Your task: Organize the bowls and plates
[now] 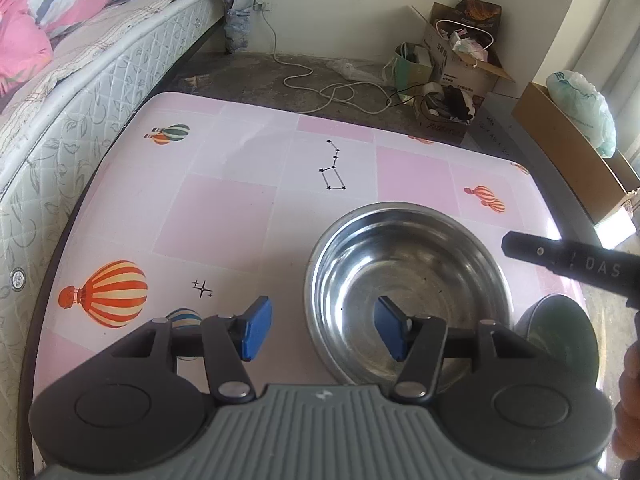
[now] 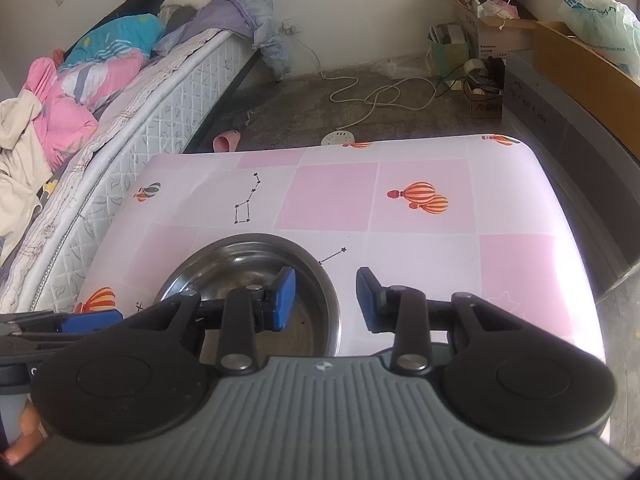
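Note:
A steel bowl (image 1: 408, 280) sits on the pink table (image 1: 224, 208) near its right front. My left gripper (image 1: 322, 328) is open and empty, with its jaws astride the bowl's left rim. A dark green dish (image 1: 564, 336) lies at the table's right front edge, partly hidden. The right gripper's arm (image 1: 568, 264) shows at the right edge. In the right wrist view the steel bowl (image 2: 256, 276) lies low left. My right gripper (image 2: 326, 300) is open and empty, astride the bowl's right rim. The left gripper's blue pad (image 2: 90, 320) shows at far left.
A bed (image 1: 80, 80) runs along the table's left side. Cardboard boxes (image 1: 464, 60), a white cable (image 1: 320, 88) and bags lie on the floor beyond the table. A grey cabinet (image 2: 568, 152) stands at the right. The pink table (image 2: 420, 216) extends far and right of the bowl.

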`<state>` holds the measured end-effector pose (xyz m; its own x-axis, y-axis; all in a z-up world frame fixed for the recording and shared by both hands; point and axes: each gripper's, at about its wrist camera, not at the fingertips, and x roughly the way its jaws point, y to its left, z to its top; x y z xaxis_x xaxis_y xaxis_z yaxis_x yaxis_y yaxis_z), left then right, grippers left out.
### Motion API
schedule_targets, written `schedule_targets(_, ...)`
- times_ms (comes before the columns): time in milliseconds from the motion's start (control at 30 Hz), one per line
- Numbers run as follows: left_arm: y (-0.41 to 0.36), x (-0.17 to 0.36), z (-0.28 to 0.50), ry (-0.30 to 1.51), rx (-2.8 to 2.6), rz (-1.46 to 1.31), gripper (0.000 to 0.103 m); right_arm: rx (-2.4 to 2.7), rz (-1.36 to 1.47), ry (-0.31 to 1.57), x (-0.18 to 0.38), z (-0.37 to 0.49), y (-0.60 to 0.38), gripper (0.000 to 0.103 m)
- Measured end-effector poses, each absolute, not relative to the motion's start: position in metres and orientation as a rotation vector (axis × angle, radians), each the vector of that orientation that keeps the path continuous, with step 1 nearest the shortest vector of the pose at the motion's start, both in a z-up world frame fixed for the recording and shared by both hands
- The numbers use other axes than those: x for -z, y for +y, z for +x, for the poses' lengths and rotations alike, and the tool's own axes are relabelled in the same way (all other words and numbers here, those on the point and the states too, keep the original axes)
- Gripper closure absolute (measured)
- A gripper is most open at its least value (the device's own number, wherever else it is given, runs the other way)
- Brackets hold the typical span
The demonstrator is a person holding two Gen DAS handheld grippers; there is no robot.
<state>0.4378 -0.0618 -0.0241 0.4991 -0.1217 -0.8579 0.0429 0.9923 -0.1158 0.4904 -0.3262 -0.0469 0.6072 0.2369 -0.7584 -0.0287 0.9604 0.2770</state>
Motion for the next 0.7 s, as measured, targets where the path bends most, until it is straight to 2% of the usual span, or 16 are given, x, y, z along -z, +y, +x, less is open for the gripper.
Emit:
schedule_targets(100, -0.055, 0.038, 0.444, 1.096, 0.071, -0.125, 0.050, -0.151, 0.248, 0.918, 0.053, 0.506, -0.323, 0.057)
schedule_targets(233, -0.049, 0.054, 0.448, 1.144, 0.074, -0.178, 0.061, -0.157, 0.268, 0.977, 0.068, 0.530, -0.315, 0.054)
schedule_targets(367, -0.046, 0.063, 0.450, 1.158, 0.090, -0.202, 0.078, -0.196, 0.272, 1.052, 0.085, 0.545, -0.299, 0.053)
schedule_targets(400, -0.045, 0.063, 0.450, 1.161, 0.093, -0.206, 0.084, -0.211, 0.268, 1.064, 0.087, 0.546, -0.294, 0.049)
schedule_targets(700, 0.003, 0.064, 0.422, 1.187, 0.063, -0.224, 0.084, -0.347, 0.218, 1.119, 0.083, 0.520, -0.240, 0.047)
